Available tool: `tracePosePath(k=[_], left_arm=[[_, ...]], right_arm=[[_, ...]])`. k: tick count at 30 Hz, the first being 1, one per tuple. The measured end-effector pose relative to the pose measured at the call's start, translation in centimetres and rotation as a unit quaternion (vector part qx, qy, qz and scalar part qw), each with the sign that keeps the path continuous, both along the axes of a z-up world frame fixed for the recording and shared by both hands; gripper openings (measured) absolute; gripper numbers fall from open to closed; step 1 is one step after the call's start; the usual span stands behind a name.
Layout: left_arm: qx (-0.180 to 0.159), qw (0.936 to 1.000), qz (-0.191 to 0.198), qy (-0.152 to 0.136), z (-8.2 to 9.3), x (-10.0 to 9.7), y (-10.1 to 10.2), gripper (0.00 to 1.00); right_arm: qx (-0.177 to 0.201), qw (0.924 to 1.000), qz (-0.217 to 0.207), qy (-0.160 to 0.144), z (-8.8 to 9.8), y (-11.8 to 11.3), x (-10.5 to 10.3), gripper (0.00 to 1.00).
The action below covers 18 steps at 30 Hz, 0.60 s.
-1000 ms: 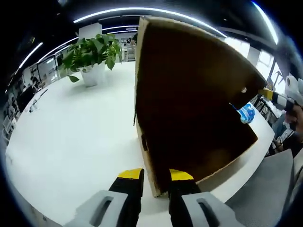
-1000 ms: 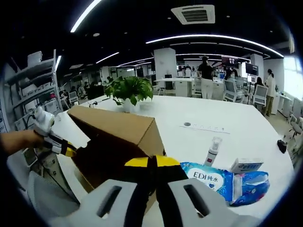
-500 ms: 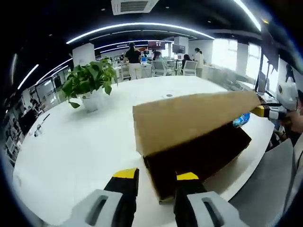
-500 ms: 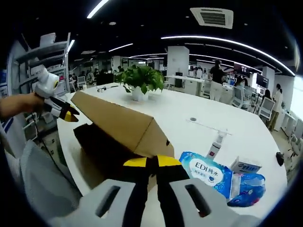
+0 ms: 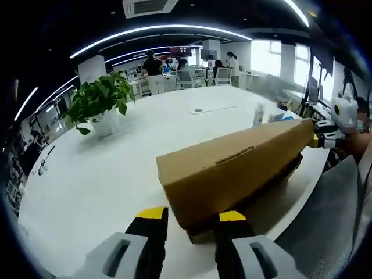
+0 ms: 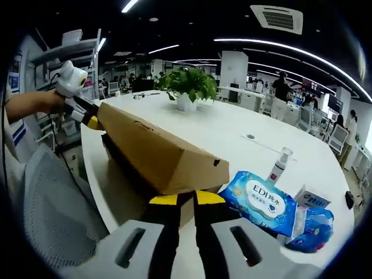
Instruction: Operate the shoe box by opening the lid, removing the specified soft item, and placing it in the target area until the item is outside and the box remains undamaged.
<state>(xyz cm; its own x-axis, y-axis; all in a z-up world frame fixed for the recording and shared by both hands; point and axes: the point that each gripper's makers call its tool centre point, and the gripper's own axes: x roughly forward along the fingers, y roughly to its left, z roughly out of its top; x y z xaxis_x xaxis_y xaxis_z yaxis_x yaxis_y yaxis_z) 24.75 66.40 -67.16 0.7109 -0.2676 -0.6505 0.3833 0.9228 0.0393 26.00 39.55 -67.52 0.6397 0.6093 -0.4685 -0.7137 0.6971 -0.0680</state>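
**Left gripper view, l. to r.**
- Potted plant at far left on white tabletop, well apart from shoe box.
- Left gripper at bottom centre. Fingers yellow-tipped and spread apart, with near corner of shoe box between them. No clamp seen.
- Cardboard lid lowered over base, slightly tilted, with a dark gap along lower edge.
- Box lying on tabletop near its front edge, running away to the right.
- Spray bottle upright beyond box.
- Right gripper at far end of lid, tip touching lid corner.
- People and desks in background.

**Right gripper view, l. to r.**
- Hand holding left gripper at far end of box, yellow tip against lid.
- Grey mesh chair below, beside tabletop edge.
- Shoe box running diagonally toward camera, base dark under lid.
- Plant behind, well apart.
- Right gripper at bottom centre. Fingers almost together, thin gap only, just under near corner of lid. Cannot tell whether lid edge is pinched.
- Wet-wipes pack just beside box, right of fingers.
- Spray bottle upright behind pack.
- Small carton and blue pouch at far right, touching pack.

**Soft item:** inside of box hidden by lid.
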Motion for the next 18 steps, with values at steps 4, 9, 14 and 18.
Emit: tracePosePath(k=[4, 9, 14, 18], left_arm=[[0.000, 0.9999, -0.009, 0.009, -0.5, -0.4, -0.3, 0.32], [0.002, 0.9998, -0.016, 0.014, -0.9, -0.8, -0.4, 0.33], [0.006, 0.9997, -0.021, 0.015, -1.0, -0.9, -0.5, 0.34], [0.009, 0.9992, -0.030, 0.026, -2.0, -1.2, -0.8, 0.37]], right_arm=[[-0.006, 0.9999, 0.011, 0.003, -0.5, 0.2, -0.5, 0.11], [-0.016, 0.9996, 0.025, -0.001, -0.8, 0.4, -0.9, 0.15], [-0.023, 0.9992, 0.032, -0.002, -1.0, 0.3, -1.1, 0.18], [-0.029, 0.9989, 0.038, 0.005, -1.7, 0.5, -1.4, 0.21]])
